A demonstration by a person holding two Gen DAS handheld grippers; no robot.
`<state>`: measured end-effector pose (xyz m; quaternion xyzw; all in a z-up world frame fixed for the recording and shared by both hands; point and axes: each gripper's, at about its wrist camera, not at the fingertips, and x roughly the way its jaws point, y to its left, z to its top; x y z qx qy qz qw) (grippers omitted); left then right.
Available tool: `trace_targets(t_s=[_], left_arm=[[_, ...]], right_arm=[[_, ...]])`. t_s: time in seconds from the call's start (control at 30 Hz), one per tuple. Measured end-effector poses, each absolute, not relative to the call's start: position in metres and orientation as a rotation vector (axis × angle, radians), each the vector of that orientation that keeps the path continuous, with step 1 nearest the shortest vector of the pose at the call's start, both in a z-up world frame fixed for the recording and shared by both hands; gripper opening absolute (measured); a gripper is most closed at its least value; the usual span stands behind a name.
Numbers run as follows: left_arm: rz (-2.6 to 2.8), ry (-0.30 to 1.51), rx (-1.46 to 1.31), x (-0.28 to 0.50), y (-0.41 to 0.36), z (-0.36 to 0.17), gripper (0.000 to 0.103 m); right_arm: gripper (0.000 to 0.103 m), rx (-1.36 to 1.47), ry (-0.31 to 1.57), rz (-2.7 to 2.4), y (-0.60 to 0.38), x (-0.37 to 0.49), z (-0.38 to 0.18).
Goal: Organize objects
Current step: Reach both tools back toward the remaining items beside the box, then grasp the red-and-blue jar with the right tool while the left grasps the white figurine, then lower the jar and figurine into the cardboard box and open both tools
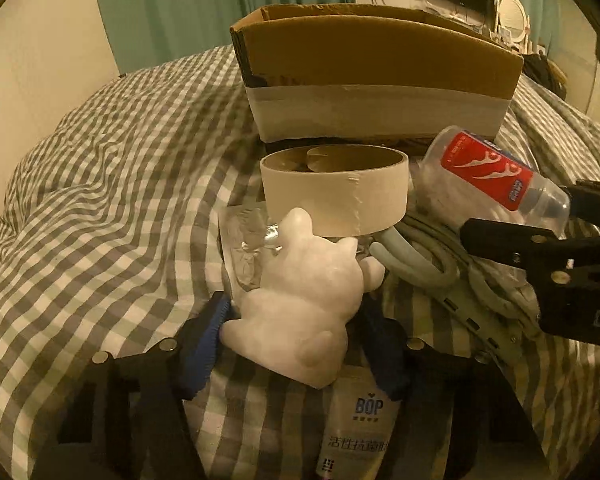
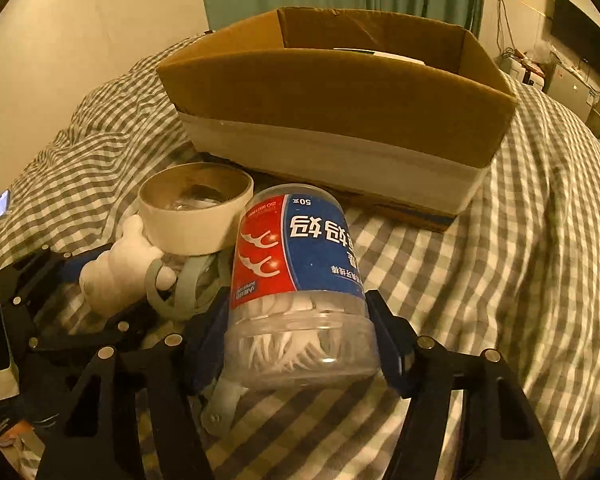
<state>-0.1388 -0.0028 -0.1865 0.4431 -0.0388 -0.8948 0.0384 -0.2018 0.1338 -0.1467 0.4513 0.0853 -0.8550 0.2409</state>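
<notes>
Two grippers engaged, both in front of the box (image 2: 340,120). Left gripper (image 1: 290,320) clamped on bear (image 1: 304,300), just before tape roll (image 1: 334,188). Right gripper (image 2: 300,320) clamped on jar (image 2: 300,288), right of tape roll. Bear: probably light, rigid, smooth, perhaps fragile; grip across body, not limbs. Jar: clear plastic, light, slick, contents loose; grip across barrel near cap end, moderate force. Box open-topped, likely destination.
</notes>
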Motion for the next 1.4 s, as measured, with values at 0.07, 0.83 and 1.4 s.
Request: trace_targets(t_s=[0.07,0.83,1.4], left_arm=[[-2.748,-0.085,1.357,-0.138,-0.006,-0.187,0.063],[-2.950,0.130,1.161,-0.077,-0.001,-0.084,0.062],[-3.000,0.219,0.853,-0.132,-0.022,0.029,0.062]], right_arm=[[0.064,1.236,0.216,-2.370,0.141,-0.199,-0.143],[0.063,0.954,0.221,-2.558,0.162,-0.105,-0.027],[0.063,0.715,0.196,-2.607,0.156,-0.150,0.069]])
